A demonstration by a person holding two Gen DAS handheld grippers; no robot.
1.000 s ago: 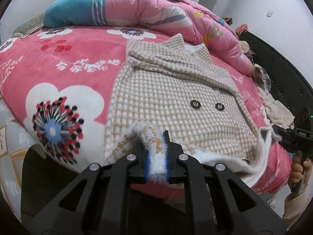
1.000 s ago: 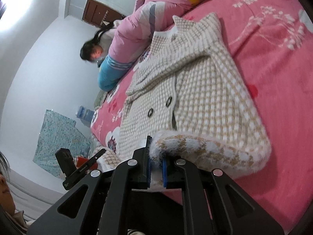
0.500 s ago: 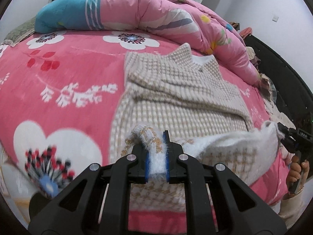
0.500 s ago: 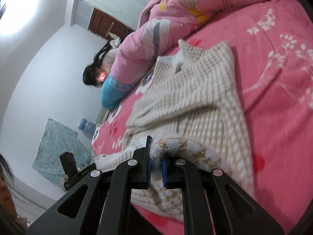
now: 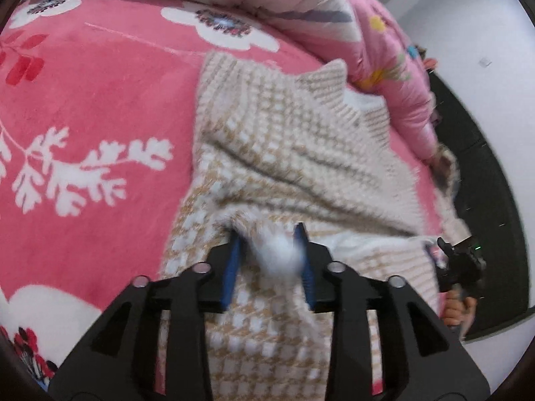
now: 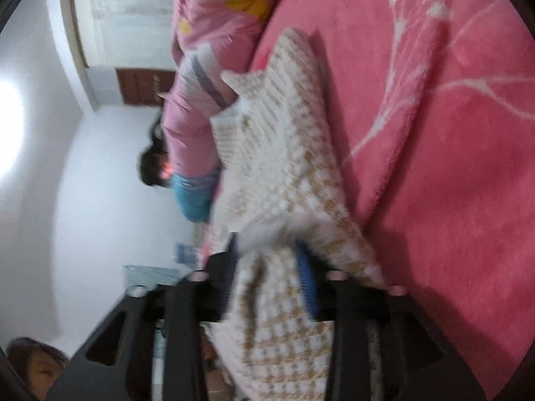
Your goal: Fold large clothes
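A fuzzy beige-and-white houndstooth coat [image 5: 294, 153] lies on a plush pink blanket [image 5: 100, 100] printed with white flowers, its hem folded up over the body, its pointed collar near a puffy pink quilt [image 5: 334, 10]; the left gripper [image 5: 269, 250] has just been opening, its blue pads now apart with a woolly white tuft of hem loose between them; the right gripper [image 6: 267, 260] has likewise just been opening, its jaws parted, blurred checked fabric draped between and over them, not clamped.
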